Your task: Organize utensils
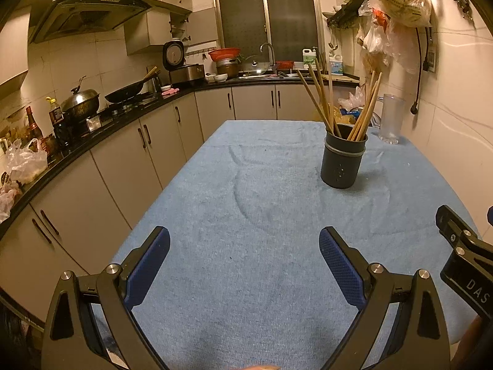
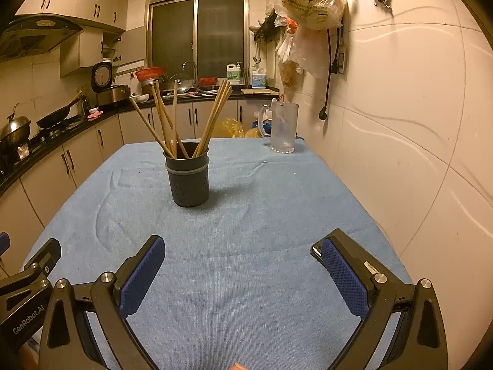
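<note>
A dark grey utensil holder [image 1: 342,162] stands upright on the blue cloth-covered table [image 1: 246,262], with several wooden chopsticks [image 1: 320,98] leaning out of it. It also shows in the right wrist view [image 2: 188,178], with the chopsticks [image 2: 166,120] fanned left and right. My left gripper [image 1: 245,254] is open and empty, above the near part of the table, the holder ahead to its right. My right gripper [image 2: 238,259] is open and empty, the holder ahead slightly to its left. Each gripper's side shows in the other's view.
A clear glass mug [image 2: 283,128] stands at the table's far right corner by the tiled wall [image 2: 400,123]. Kitchen counter with wok and pots [image 1: 92,101] runs along the left. Plastic bags [image 2: 308,3] hang on the wall above the far right.
</note>
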`<state>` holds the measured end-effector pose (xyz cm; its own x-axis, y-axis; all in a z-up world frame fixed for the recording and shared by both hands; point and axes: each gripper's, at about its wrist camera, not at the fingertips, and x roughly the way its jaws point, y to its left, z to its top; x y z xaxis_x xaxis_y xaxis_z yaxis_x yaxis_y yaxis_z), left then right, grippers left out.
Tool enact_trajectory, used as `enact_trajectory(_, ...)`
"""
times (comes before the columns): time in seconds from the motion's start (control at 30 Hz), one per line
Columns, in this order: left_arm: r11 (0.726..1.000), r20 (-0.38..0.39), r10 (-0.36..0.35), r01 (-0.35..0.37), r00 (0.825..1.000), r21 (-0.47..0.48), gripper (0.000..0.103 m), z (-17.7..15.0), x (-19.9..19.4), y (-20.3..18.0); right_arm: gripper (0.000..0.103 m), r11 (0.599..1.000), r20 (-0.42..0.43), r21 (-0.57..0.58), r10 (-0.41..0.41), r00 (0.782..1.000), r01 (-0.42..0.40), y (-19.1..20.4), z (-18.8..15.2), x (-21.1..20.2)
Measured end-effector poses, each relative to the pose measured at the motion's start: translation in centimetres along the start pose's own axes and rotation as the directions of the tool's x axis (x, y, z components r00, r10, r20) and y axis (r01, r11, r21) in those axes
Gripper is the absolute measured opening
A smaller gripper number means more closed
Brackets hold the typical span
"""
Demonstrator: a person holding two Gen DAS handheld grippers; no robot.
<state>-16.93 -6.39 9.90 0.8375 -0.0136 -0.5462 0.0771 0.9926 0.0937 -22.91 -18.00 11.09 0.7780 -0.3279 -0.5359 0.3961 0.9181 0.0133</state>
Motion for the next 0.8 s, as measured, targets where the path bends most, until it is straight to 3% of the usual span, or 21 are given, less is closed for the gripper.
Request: enact_trajectory(0.8,1.000,-0.011,-0.009,0.009,1.000,0.002,0.097,-0.16,0.32,0.07,0.103,1.000,-0.021,-0.010,0.004,1.000,-0.005,0.32,-0.33,0.46)
